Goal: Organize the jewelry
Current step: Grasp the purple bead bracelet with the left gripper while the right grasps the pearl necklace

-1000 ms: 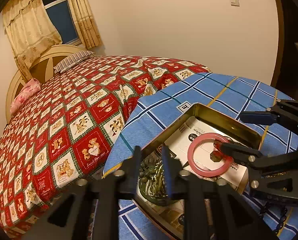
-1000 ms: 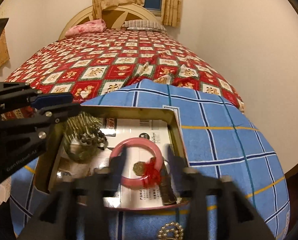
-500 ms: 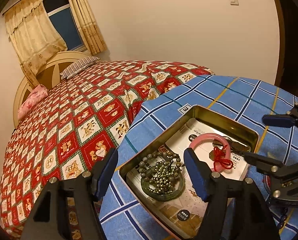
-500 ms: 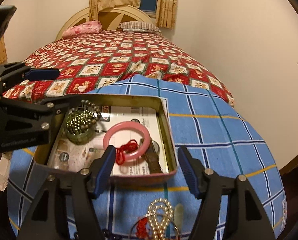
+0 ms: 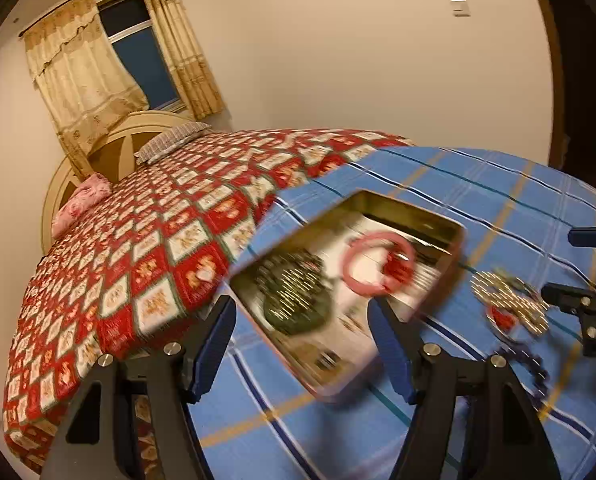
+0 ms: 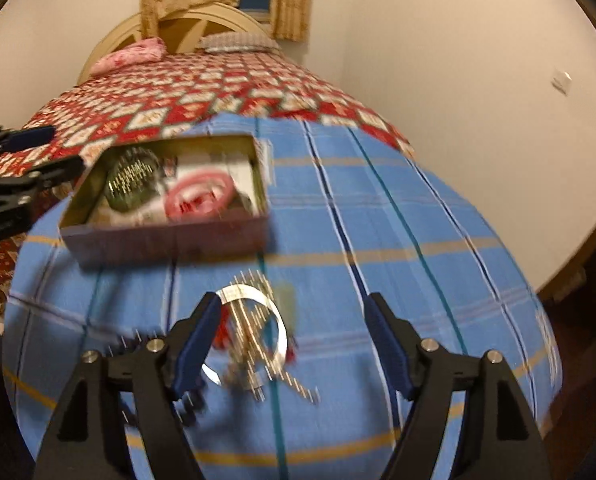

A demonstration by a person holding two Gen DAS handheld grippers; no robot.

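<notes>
1. Left wrist view: the left gripper (image 5: pixel 300 340) stands wide apart and holds nothing. Beyond its fingers is the tin (image 5: pixel 434 220) on the blue cloth (image 5: pixel 478 184). Inside the tin lie a pink bangle (image 5: pixel 352 276) and green beads (image 5: pixel 294 292).
2. Right wrist view: the right gripper (image 6: pixel 294 338) is opening, empty. A blurred jewelry pile (image 6: pixel 254 336) lies on the cloth in front of the tin, below and between its fingers, apart from them.

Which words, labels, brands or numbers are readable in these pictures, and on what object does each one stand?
None can be read.
White printed sheet lining the tin: dark print shows, blurred by motion, unreadable.
White tag at the tin's far corner on the blue cloth: too blurred to read.
Left tongs in the right wrist view: no marking legible.
Wall switch: no text visible.
</notes>
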